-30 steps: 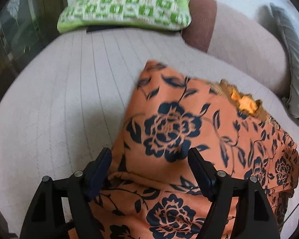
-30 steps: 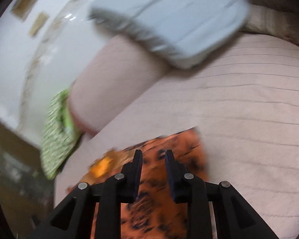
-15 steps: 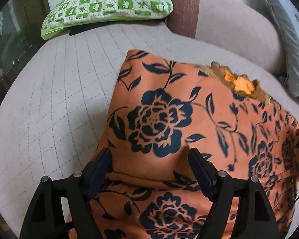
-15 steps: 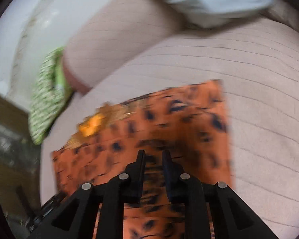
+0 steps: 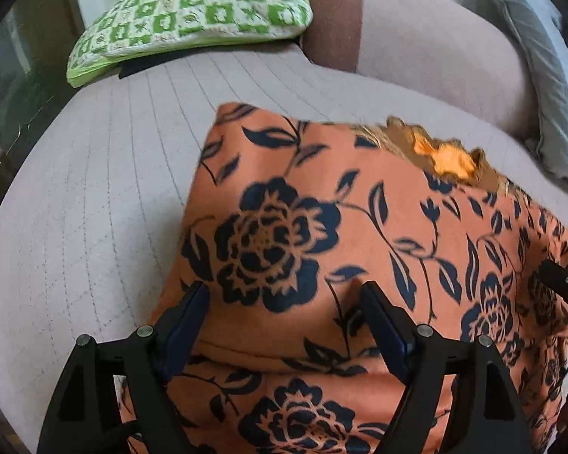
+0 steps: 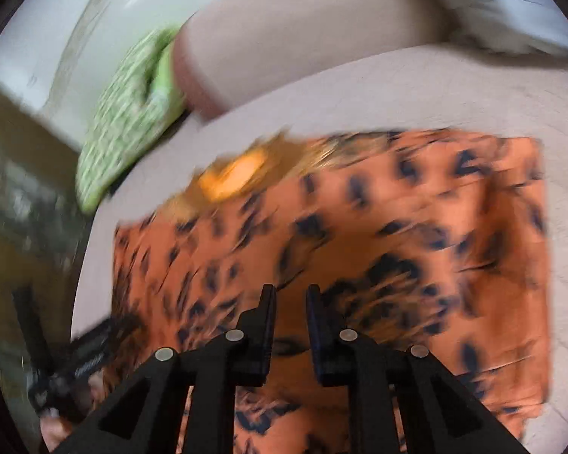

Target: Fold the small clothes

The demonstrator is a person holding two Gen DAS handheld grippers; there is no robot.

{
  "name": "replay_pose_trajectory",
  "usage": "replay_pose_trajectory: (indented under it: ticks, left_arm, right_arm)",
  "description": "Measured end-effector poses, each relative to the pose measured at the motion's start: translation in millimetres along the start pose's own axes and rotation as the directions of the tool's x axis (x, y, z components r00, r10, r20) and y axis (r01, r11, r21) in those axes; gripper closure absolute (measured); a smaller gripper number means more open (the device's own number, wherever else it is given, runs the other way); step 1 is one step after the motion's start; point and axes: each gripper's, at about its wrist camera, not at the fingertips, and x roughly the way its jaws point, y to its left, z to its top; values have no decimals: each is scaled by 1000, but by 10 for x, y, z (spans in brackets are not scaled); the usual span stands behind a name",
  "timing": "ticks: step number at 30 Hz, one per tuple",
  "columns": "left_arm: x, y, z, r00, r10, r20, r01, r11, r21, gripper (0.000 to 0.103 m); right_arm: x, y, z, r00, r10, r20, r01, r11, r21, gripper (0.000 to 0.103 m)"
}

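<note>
No brand, label or legible writing is being shown in either view; the right wrist picture is being smeared by blur, so fine marks there cannot be told. A pale pinkish-beige sofa seat (image 5: pixel 94 204), quilted in long stitched lines, is being used as the working surface; a rounded backrest (image 5: pixel 435 41) of the same cloth, capped with a brown end panel (image 5: pixel 335 19), is being seen behind it; a green-and-white checked cushion (image 5: pixel 193 15) is being rested at the seat's far left corner, and a grey pillow (image 5: pixel 530 60) is being leaned at the far right. The orange floral garment (image 5: pixel 322 234), soft and matte, printed with dark navy roses and leaves, is being laid flat across the seat in a roughly rectangular fold, a ragged golden trim (image 5: pixel 447 159) being exposed at its far edge. The left gripper (image 5: pixel 284 302) is being held over the garment's near fold, jaws wide apart, nothing between them; the right gripper (image 6: pixel 289 302) is being held above the cloth, jaws close with a narrow gap, nothing seen pinched.
</note>
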Motion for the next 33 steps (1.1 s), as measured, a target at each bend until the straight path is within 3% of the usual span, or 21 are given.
replay_pose_trajectory:
  ticks: [3, 5, 7, 10, 12, 13, 15, 17, 19, 22, 25, 27, 32, 33]
  left_arm:
    - [158, 84, 18, 999, 40, -29, -40, 999, -17, 18]
    - [189, 119, 37, 999, 43, -25, -44, 999, -21, 13]
    - [180, 100, 53, 999, 38, -27, -38, 999, -11, 13]
    - [132, 140, 50, 999, 34, -11, -34, 999, -28, 13]
    - [189, 204, 36, 999, 44, -23, -45, 998, -39, 13]
    - [222, 248, 35, 999, 39, -27, -40, 998, -42, 11]
    - [260, 287, 26, 999, 36, -28, -38, 998, -46, 8]
    - [265, 303, 44, 999, 25, -48, -28, 998, -50, 8]
    - [222, 360, 55, 998, 16, -53, -19, 998, -60, 8]
    - [86, 501, 33, 999, 43, -28, -45, 997, -69, 8]
    - [-105, 777, -136, 995, 94, -15, -95, 991, -92, 8]
    - [-170, 1000, -280, 991, 124, -51, -130, 982, -140, 8]
    - [-415, 1572, -893, 985, 104, -135, -135, 958, -251, 8]
    - [-463, 1638, -984, 985, 93, -143, -128, 958, -257, 8]
  right_arm:
    - [41, -419, 64, 999, -39, 24, 35, 988, 152, 84]
    - [65, -598, 84, 999, 47, 21, -50, 974, 219, 84]
    - [-20, -575, 103, 998, 48, 30, -54, 971, 233, 83]
    - [-280, -592, 137, 991, 8, 137, -35, 980, 197, 80]
    - [-220, -705, 114, 994, -48, 100, 22, 970, 241, 68]
    - [-109, -793, 73, 998, -48, 42, 35, 962, 271, 68]
    - [-100, -850, 41, 998, -7, 63, -11, 960, 279, 68]
    - [-194, -798, 64, 999, -13, 52, -2, 961, 277, 68]
    - [-292, -747, 48, 996, -13, 93, -12, 964, 267, 66]
    - [-215, -815, -55, 999, -19, 32, 10, 960, 280, 65]
    - [-423, -837, -153, 998, -13, 56, -6, 949, 316, 65]
    - [-626, -779, -251, 996, 23, 86, -48, 951, 306, 65]
    - [-992, -717, -652, 995, 101, 27, -105, 957, 272, 64]
    - [-1111, -732, -752, 994, 108, 14, -108, 959, 261, 55]
